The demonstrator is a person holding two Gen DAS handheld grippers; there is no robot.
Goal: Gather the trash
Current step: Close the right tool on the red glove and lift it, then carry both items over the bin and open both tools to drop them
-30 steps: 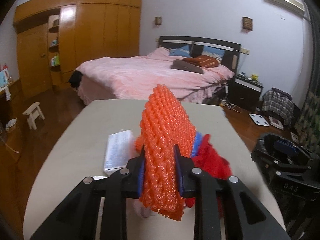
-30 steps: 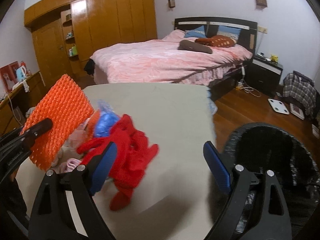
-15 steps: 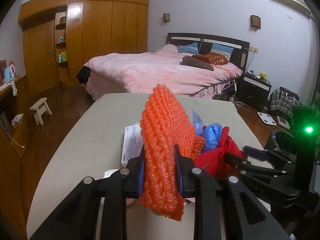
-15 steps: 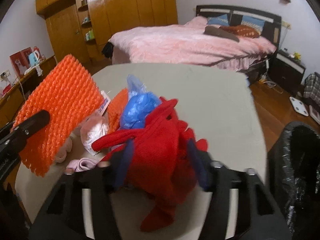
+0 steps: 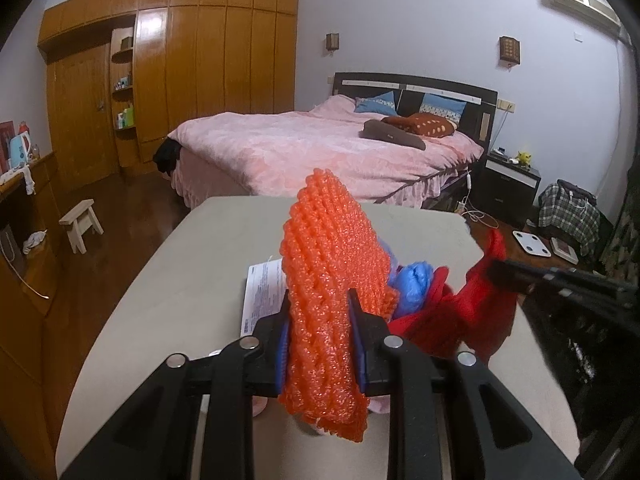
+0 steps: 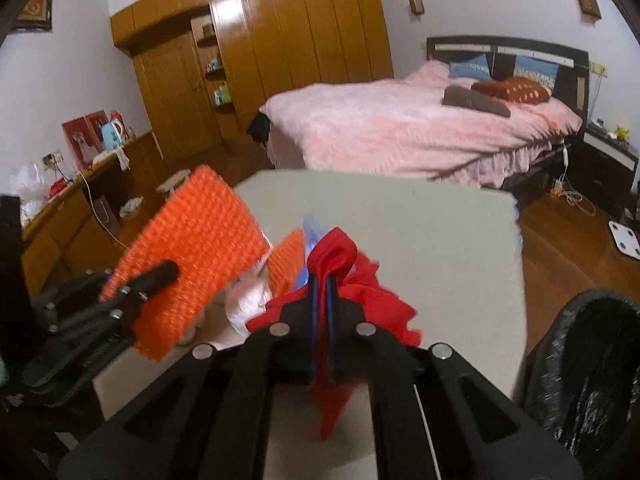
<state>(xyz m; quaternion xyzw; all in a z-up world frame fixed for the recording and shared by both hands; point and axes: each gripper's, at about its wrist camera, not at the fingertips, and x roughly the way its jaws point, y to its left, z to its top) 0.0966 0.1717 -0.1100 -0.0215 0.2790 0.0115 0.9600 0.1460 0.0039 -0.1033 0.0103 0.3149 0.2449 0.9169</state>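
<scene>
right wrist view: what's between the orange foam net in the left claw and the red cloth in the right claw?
In the right wrist view, between orange foam net and red cloth: a second orange net piece, blue plastic, crumpled white-pink wrapping.

1. The foam net (image 5: 328, 304) looks like soft orange foam mesh, knobbly and faintly shiny.
2. The red cloth (image 6: 340, 264) is soft, matt fabric.
3. The table (image 5: 192, 288) top is smooth, matt beige.
4. The bin bag (image 6: 592, 364) is crinkled, glossy black plastic.
5. The wardrobe (image 5: 192, 64) is glossy varnished wood.
6. The paper (image 5: 262, 292) is flat, printed white.
</scene>
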